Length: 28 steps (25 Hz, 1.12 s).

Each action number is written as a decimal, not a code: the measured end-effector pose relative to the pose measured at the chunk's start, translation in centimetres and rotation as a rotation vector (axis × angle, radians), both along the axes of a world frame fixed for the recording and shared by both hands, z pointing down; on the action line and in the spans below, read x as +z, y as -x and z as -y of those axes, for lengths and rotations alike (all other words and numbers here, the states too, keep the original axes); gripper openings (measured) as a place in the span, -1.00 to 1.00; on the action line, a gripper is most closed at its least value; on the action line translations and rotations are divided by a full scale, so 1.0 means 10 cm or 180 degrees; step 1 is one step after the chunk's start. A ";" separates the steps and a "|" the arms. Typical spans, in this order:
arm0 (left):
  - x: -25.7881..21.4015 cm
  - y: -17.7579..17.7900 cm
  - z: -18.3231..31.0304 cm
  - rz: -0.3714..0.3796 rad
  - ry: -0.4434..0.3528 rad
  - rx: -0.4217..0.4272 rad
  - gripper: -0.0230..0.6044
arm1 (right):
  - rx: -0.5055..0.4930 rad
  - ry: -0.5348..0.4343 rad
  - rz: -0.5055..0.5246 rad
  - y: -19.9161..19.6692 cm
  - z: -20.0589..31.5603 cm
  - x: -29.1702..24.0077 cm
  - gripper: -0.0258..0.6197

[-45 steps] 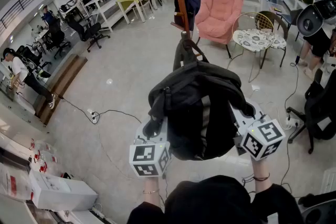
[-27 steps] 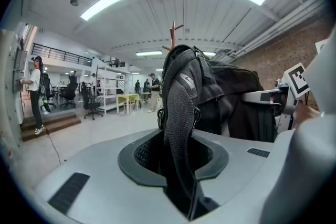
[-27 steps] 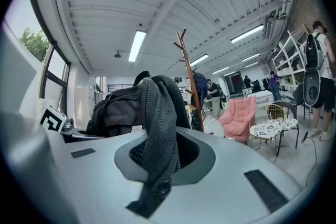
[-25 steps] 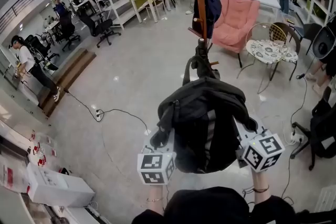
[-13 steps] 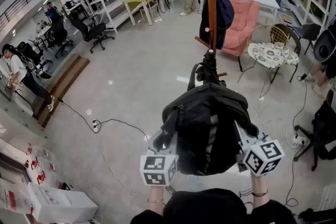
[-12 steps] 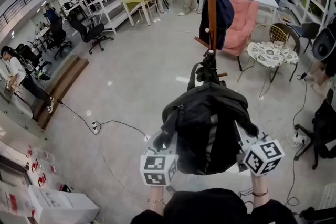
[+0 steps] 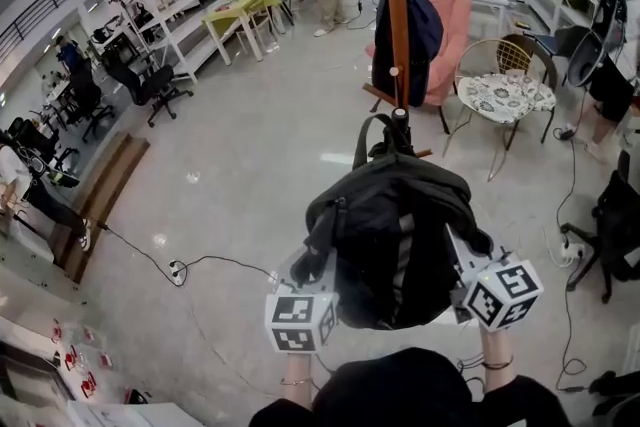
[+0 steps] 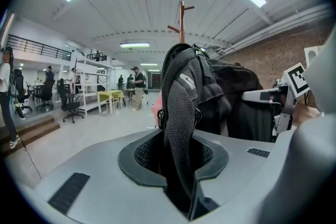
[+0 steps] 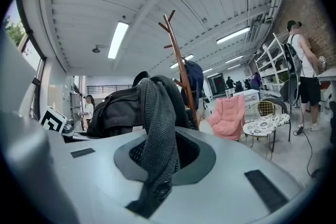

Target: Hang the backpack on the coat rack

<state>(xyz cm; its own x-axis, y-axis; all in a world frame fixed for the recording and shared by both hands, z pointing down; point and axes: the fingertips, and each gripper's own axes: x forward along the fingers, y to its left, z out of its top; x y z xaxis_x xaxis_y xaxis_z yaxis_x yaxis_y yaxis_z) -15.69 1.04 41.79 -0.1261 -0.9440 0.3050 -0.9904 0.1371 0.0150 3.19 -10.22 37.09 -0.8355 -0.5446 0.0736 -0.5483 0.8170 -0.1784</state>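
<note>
I hold a black backpack (image 7: 390,235) in the air between both grippers. My left gripper (image 7: 308,263) is shut on its left shoulder strap (image 8: 181,123); the mesh strap runs down between the jaws. On the other side, my right gripper (image 7: 456,243) is shut on the right shoulder strap (image 9: 156,134). The bag's top loop (image 7: 384,129) stands up just in front of the wooden coat rack (image 7: 397,5), close to a low peg. A dark blue bag (image 7: 408,27) hangs on the rack's far side. The rack's top (image 8: 181,18) shows above the backpack in the left gripper view, its pole (image 9: 181,73) behind it in the right gripper view.
A pink armchair (image 7: 458,20) and a round wire table (image 7: 505,95) stand behind and right of the rack. A black office chair (image 7: 615,220) is at the right edge. A cable with a power strip (image 7: 178,271) lies on the floor to the left. People stand by a yellow table (image 7: 240,10).
The coat rack has come closer and now stands right behind the backpack's top loop. Both grippers keep the same hold on the straps.
</note>
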 end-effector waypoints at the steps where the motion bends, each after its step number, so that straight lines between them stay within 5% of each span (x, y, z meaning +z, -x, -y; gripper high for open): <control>1: 0.00 0.04 0.04 0.0006 -0.0001 0.0023 -0.61 | 0.0023 -0.0001 0.0004 0.03 0.03 0.00 -0.80; 17: -0.32 0.21 0.78 0.0129 -0.0104 0.0339 -0.61 | 0.0233 -0.0114 0.0130 0.09 0.57 -0.32 -0.80; 28: -0.35 0.38 1.44 0.0101 -0.0054 0.0325 -0.61 | 0.0222 -0.0036 0.0148 0.23 1.18 -0.35 -0.80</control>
